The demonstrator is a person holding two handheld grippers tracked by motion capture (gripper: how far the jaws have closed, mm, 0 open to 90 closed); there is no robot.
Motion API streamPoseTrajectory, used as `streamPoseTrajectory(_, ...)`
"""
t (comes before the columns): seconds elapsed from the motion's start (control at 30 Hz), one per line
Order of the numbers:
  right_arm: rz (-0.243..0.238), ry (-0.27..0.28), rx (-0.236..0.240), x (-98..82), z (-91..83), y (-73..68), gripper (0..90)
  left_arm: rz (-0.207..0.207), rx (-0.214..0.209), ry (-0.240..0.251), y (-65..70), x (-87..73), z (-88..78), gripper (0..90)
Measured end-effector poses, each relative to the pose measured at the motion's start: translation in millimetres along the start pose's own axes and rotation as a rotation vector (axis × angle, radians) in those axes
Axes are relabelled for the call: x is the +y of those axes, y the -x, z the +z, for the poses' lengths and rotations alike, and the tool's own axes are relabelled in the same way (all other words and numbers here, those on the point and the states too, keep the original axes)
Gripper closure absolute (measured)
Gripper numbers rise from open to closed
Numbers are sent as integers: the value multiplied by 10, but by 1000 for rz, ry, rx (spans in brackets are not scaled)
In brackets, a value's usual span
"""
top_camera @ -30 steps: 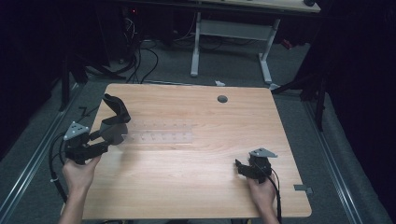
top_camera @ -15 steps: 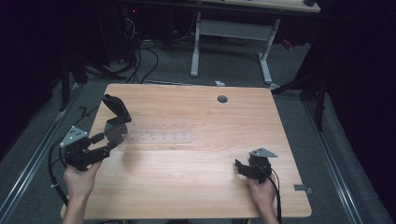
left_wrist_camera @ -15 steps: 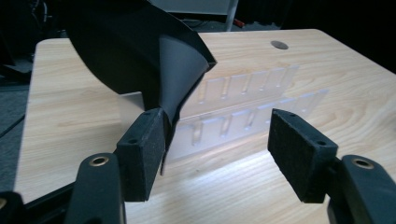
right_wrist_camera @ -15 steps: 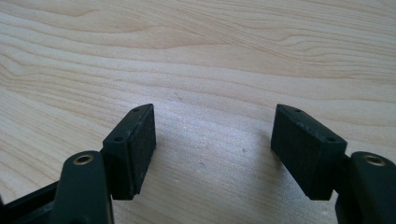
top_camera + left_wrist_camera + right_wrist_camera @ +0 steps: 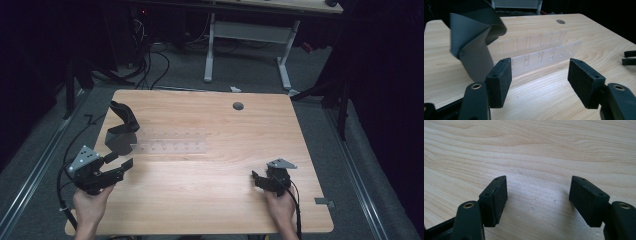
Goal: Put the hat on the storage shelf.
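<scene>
1. Your left gripper (image 5: 121, 161) sits near the bench's (image 5: 210, 200) left edge, toward the near-left corner, and your hand (image 5: 90, 207) grips it from the near edge. Its jaws have just been opening and stand wide apart with nothing between the pads (image 5: 500, 80)
2. Your right gripper (image 5: 256, 176) rests low over the bench toward the near-right corner, held from below by your right hand (image 5: 281, 207). Its jaws are spread wide too, and in the right gripper view there is bare wood grain between its pads (image 5: 496, 197)
3. Just beyond your left gripper stands the dark grey folded piece (image 5: 121, 132), close to the left edge. In the left gripper view it rises above and behind the left-hand pad, apart from it
4. Beside that piece, running toward the bench's middle, lies the clear slotted rack (image 5: 172, 141). Its left end is touching or nearly touching the grey piece; I cannot tell which. In the left gripper view its two rows of slots lie straight ahead of the open jaws, well clear of them
5. Farther back, near the far edge and right of centre, is the round grey grommet (image 5: 238, 106)
6. Past the far edge, a white desk frame (image 5: 247, 35) and cables (image 5: 150, 55) stand on the floor
</scene>
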State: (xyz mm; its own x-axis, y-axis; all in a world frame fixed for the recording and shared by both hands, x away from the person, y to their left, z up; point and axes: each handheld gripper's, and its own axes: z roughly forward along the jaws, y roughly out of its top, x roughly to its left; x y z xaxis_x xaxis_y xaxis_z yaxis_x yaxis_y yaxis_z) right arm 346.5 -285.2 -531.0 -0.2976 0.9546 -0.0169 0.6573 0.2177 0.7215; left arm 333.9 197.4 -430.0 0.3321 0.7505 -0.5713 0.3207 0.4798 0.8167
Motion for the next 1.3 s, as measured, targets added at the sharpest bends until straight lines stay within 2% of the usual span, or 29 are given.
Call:
streamPoseTrajectory(0.6,1,0,0,0,0,0,312,-12,-70,-89,228,-326,178,352)
streamPoseTrajectory(1.03,1,0,0,0,0,-1,312,21,-97,-142,347,-594,357,350)
streamPoseTrajectory(1.3,1,0,0,0,0,-1,312,39,-92,-175,373,-747,464,353)
